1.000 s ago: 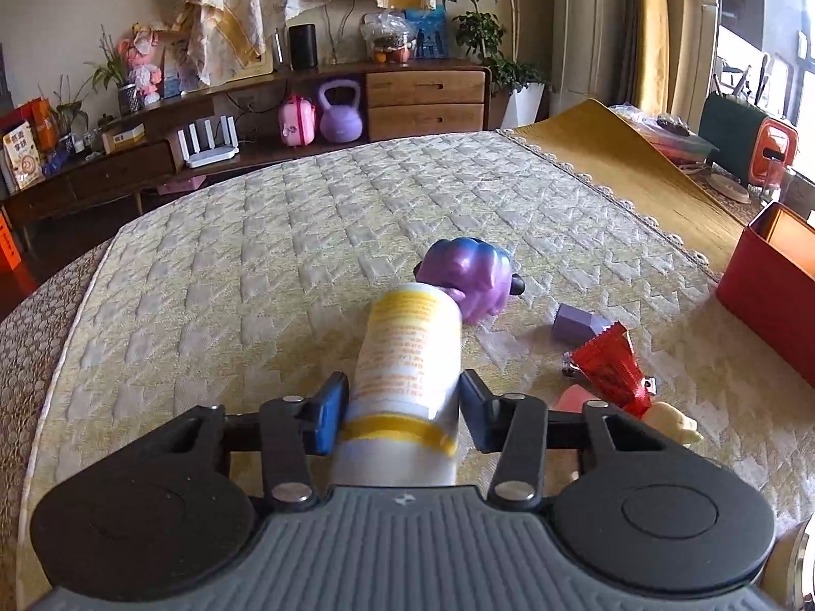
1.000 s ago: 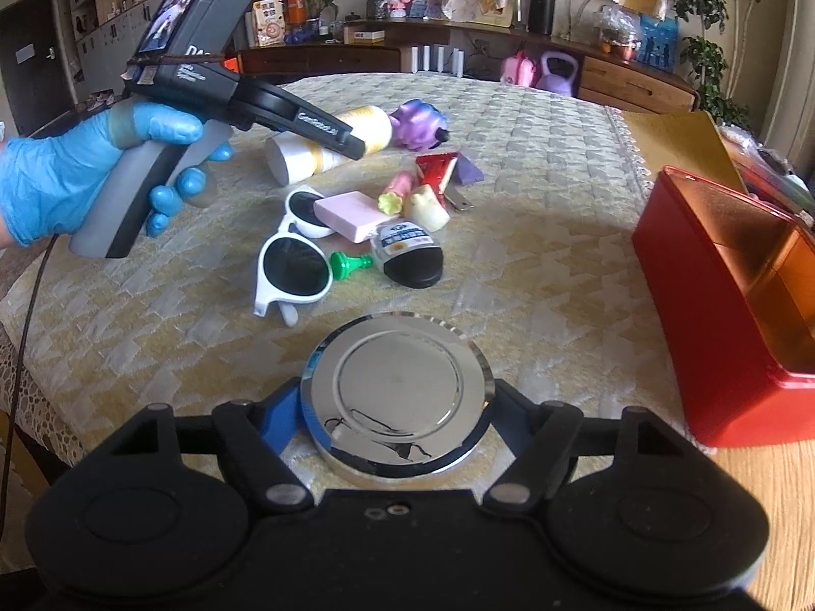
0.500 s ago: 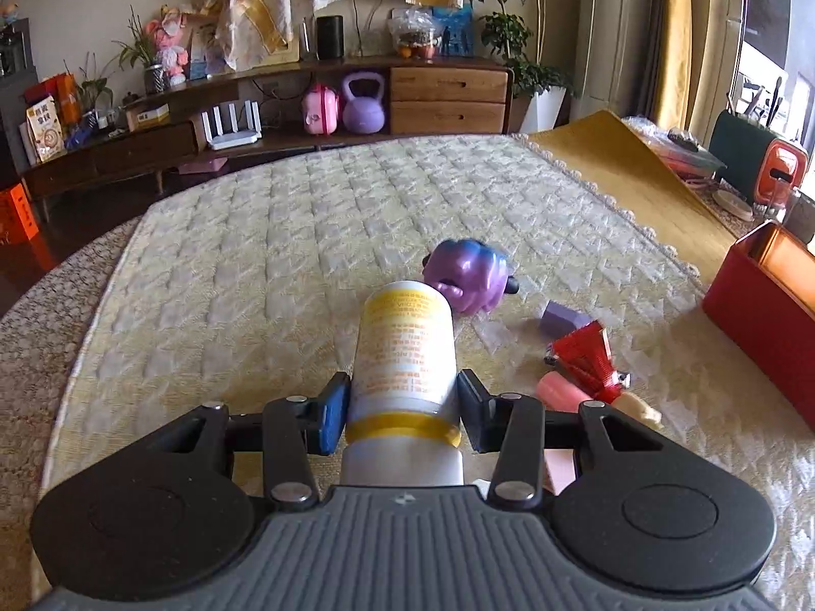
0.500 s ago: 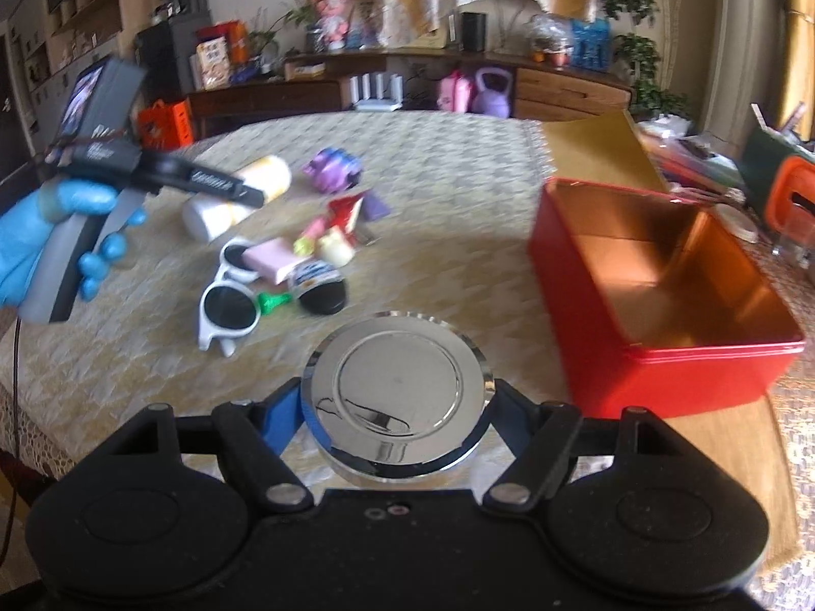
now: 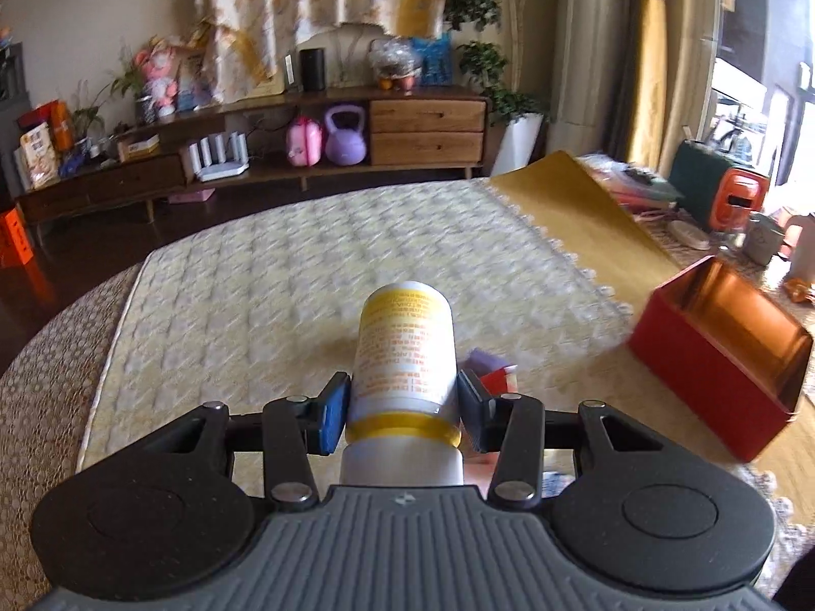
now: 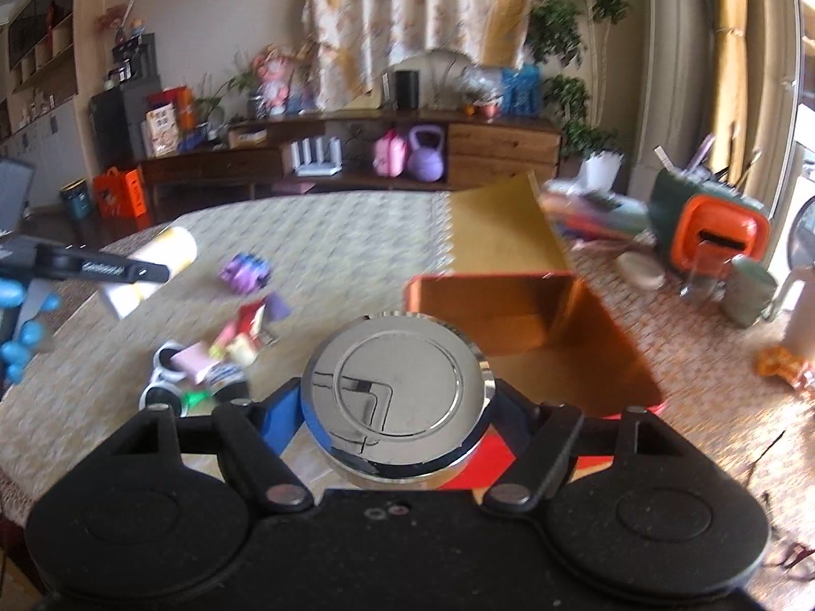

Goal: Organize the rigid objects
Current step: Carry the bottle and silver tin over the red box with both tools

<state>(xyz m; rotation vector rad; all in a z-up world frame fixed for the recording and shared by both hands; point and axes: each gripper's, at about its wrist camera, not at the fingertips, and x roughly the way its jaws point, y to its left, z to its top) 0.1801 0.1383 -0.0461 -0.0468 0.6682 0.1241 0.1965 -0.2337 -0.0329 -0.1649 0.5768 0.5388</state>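
Note:
My left gripper (image 5: 402, 415) is shut on a white bottle with a yellow label (image 5: 405, 351), held in the air above the quilted table. My right gripper (image 6: 395, 417) is shut on a round chrome disc (image 6: 395, 389), raised just in front of the open red box (image 6: 555, 326). In the left wrist view the red box (image 5: 723, 356) lies to the right. From the right wrist view the left gripper (image 6: 147, 272) with its bottle (image 6: 153, 267) hangs at the left, held by a hand in a blue glove (image 6: 20, 326).
A pile stays on the table: a purple toy (image 6: 244, 272), a red packet (image 6: 252, 318), a pink block (image 6: 191, 361), white sunglasses (image 6: 163, 387), a black-and-white item (image 6: 226, 377). The folded-back yellow cloth (image 6: 496, 226) lies behind the box. An orange-and-green appliance (image 6: 708, 226) and clutter stand at the right.
Both grippers have risen with their loads. The right one swung right, so the red box now sits straight ahead. The left one lifted the bottle; the purple toy dropped out of its view.

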